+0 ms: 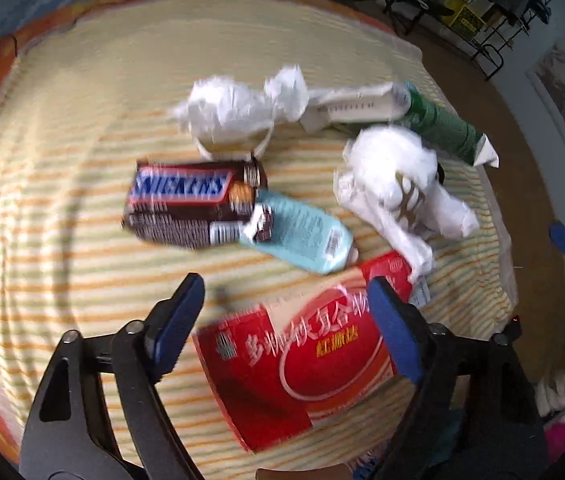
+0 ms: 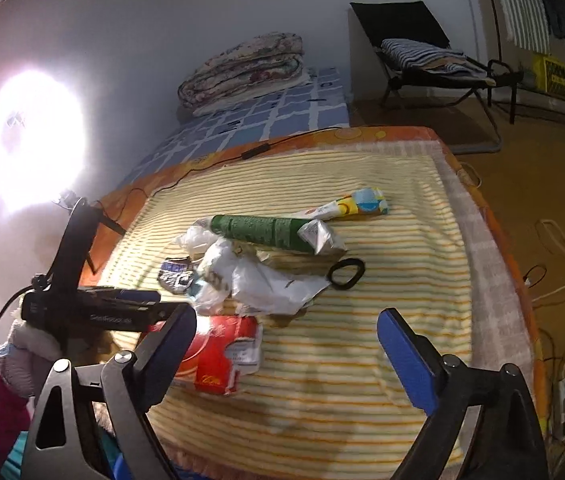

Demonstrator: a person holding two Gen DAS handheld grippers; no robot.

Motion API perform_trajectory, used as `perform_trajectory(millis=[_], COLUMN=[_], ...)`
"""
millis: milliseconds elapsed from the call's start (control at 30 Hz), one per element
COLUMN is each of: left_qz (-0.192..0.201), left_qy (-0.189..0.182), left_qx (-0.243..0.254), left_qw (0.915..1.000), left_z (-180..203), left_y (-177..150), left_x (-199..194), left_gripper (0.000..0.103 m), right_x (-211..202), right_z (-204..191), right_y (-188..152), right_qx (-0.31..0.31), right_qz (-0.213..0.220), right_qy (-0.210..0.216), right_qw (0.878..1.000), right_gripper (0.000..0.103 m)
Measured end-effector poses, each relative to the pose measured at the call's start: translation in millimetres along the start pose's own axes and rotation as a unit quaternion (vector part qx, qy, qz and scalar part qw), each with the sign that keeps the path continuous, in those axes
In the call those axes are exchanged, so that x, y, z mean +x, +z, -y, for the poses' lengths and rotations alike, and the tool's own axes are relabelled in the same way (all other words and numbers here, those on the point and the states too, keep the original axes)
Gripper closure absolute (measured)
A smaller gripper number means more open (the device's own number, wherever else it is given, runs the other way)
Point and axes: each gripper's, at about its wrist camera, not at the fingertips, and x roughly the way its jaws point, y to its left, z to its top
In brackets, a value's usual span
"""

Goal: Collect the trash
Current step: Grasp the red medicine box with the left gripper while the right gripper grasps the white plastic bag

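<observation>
Left tongs spread wide, blue pads apart, nothing gripped, angled downward. Right tongs likewise wide apart, blue pads clear of everything, held level and higher. Gloved left hand visible behind its tool.

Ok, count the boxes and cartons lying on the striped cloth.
3, maybe more hidden under the crumpled plastic: a red box between the left claw's fingers, a Snickers box at centre-left, and a green carton at the far side.
</observation>
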Motion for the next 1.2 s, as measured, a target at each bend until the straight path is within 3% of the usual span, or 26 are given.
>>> perform_trajectory(millis=[233, 333, 433, 533, 633, 833, 1000, 1067, 1133, 1200], left_qz=[-0.017, -0.023, -0.018, -0.013, -0.010, 0.007, 0.011, 0.012, 0.022, 0.023], left_qy=[-0.015, 0.012, 0.059, 0.083, 0.091, 0.087, 0.088, 0.090, 0.097, 0.098], left_qx=[0.050, 0.095, 0.152, 0.182, 0.186, 0.163, 0.150, 0.140, 0.123, 0.103], left_qw=[0.9985, 0.9951, 0.9865, 0.9798, 0.9782, 0.9828, 0.9847, 0.9860, 0.9874, 0.9895], left_z=[25, 47, 81, 102, 116, 117, 90, 89, 82, 67], left_y=[-50, -69, -80, -82, -78, -86, -85, -84, -86, -89], left_x=[-8, -6, 2, 9, 17, 17, 5, 4, -8, -21], left_gripper=[0.019, 0.018, 0.016, 0.013, 0.011, 0.012, 0.014, 0.018, 0.040, 0.056], right_x=[17, 25, 33, 39, 49, 75, 100, 112, 125, 136], right_z=[6, 7, 7, 9, 10, 3, -19, -26, -31, -36], right_y=[14, 20, 23, 26, 28, 36, 38, 38, 39, 40], right_qx=[-0.001, 0.001, 0.001, 0.005, 0.016, 0.017, -0.022, -0.029, -0.031, -0.037], right_qz=[-0.009, -0.017, -0.027, -0.035, -0.054, -0.085, -0.107, -0.117, -0.125, -0.133], right_qy=[0.006, 0.019, 0.027, 0.041, 0.066, 0.106, 0.114, 0.113, 0.107, 0.093], right_qw=[1.000, 1.000, 0.999, 0.999, 0.996, 0.991, 0.987, 0.986, 0.986, 0.986], right_gripper=[0.012, 0.013, 0.015, 0.015, 0.018, 0.026, 0.027, 0.027, 0.027, 0.026])
